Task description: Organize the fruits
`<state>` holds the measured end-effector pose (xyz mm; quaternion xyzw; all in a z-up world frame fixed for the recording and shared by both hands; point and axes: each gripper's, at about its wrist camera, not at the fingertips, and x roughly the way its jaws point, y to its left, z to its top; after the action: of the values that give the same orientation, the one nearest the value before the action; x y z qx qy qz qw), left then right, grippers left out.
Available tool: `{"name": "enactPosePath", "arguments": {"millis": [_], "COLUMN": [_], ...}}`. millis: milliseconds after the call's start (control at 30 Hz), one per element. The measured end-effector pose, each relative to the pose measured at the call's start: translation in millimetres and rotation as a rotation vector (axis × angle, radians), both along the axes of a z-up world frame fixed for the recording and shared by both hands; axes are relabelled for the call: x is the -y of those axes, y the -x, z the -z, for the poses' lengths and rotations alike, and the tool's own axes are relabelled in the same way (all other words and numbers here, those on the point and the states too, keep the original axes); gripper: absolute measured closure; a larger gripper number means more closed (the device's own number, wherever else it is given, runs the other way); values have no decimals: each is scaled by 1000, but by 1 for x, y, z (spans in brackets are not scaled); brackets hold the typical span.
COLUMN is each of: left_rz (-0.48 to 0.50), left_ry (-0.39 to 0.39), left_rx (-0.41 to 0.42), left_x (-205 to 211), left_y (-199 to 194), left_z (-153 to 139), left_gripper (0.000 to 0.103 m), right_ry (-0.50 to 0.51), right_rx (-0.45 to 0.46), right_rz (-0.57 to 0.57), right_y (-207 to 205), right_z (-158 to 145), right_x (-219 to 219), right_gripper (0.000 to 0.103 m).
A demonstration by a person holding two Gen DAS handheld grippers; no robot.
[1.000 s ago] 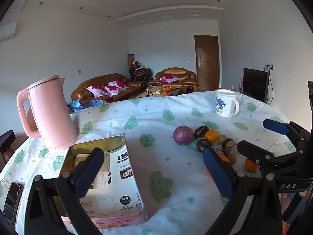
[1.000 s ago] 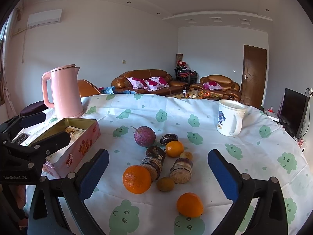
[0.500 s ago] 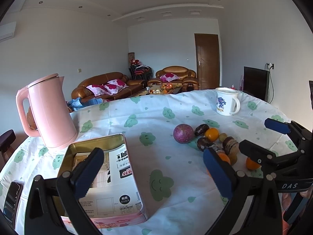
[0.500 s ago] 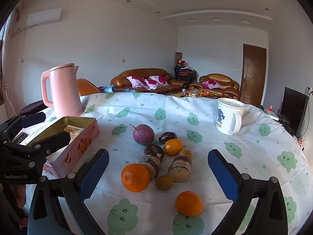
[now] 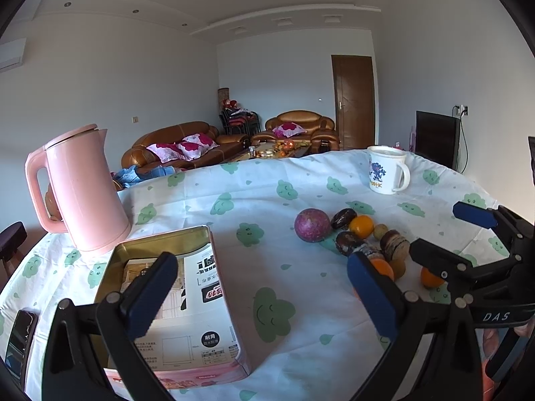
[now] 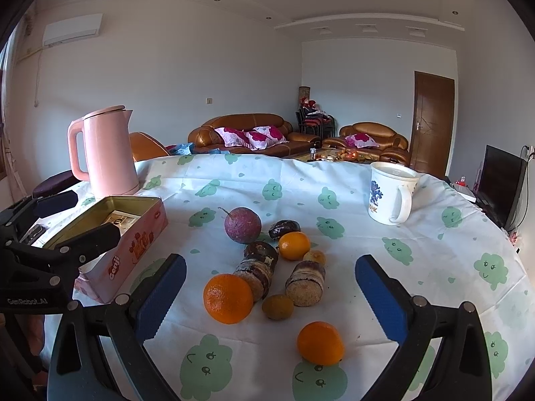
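A cluster of fruit lies on the cloud-print tablecloth: a purple round fruit, three oranges, several dark brown fruits and a small greenish one. The purple fruit also shows in the left wrist view. An open pink tin holding a printed leaflet stands at the left. My right gripper is open, empty, above the near fruits. My left gripper is open, empty, over the tin's right edge. The right gripper also shows in the left wrist view.
A pink kettle stands behind the tin. A white mug stands at the far right of the table. A dark phone lies at the table's left edge. Sofas, a door and a TV are beyond.
Both grippers have risen or tilted slightly; the scene sits a little lower in the views. Both stay open. Nothing on the table moved.
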<state>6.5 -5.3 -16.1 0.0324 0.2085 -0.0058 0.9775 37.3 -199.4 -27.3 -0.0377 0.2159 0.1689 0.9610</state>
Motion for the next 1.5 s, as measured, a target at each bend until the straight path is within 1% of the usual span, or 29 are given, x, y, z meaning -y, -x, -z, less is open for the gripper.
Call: {"name": "enactPosePath", "arguments": {"millis": [167, 400, 633, 767, 900, 933, 967, 1000, 1033, 1067, 1167, 1267, 1300, 1367, 1433, 1500], "left_rz": [3, 25, 104, 147, 169, 175, 181, 186, 193, 204, 239, 265, 268, 280, 297, 306], "left_ry": [-2, -12, 5, 32, 56, 58, 60, 58, 53, 51, 60, 40, 41, 28, 26, 30], "left_rx": [-4, -17, -70, -111, -152, -161, -171, -180, -192, -205, -249, -272, -275, -292, -316, -344], "left_x": [0, 12, 32, 42, 48, 49, 51, 52, 55, 57, 65, 73, 75, 79, 82, 84], "left_y": [0, -2, -9, -18, -29, -31, -33, -36, -39, -41, -47, -50, -52, -55, -59, -63], "left_z": [2, 7, 15, 19, 24, 25, 26, 27, 28, 30, 34, 38, 38, 40, 42, 45], "left_gripper": [0, 0, 0, 0, 0, 0, 0, 0, 0, 1, 3, 8, 11, 15, 23, 25], "right_ry": [0, 10, 33, 56, 68, 80, 86, 88, 85, 78, 76, 86, 88, 95, 105, 108], "right_rx": [-2, -7, -41, -58, -89, -106, -130, -159, -189, -212, -225, -233, -239, -255, -264, -263], "right_rz": [5, 23, 49, 78, 67, 64, 56, 46, 40, 36, 28, 14, 11, -2, -5, -6], "right_y": [0, 1, 3, 2, -2, -4, -7, -11, -14, -17, -17, -17, -17, -19, -20, -20], "right_z": [1, 8, 22, 30, 33, 35, 38, 42, 45, 48, 50, 52, 52, 54, 56, 55], "right_x": [2, 11, 32, 42, 44, 43, 42, 42, 43, 44, 43, 41, 40, 38, 37, 36], "right_gripper": [1, 1, 1, 1, 4, 12, 25, 31, 41, 45, 45, 45, 49, 61, 64, 64]}}
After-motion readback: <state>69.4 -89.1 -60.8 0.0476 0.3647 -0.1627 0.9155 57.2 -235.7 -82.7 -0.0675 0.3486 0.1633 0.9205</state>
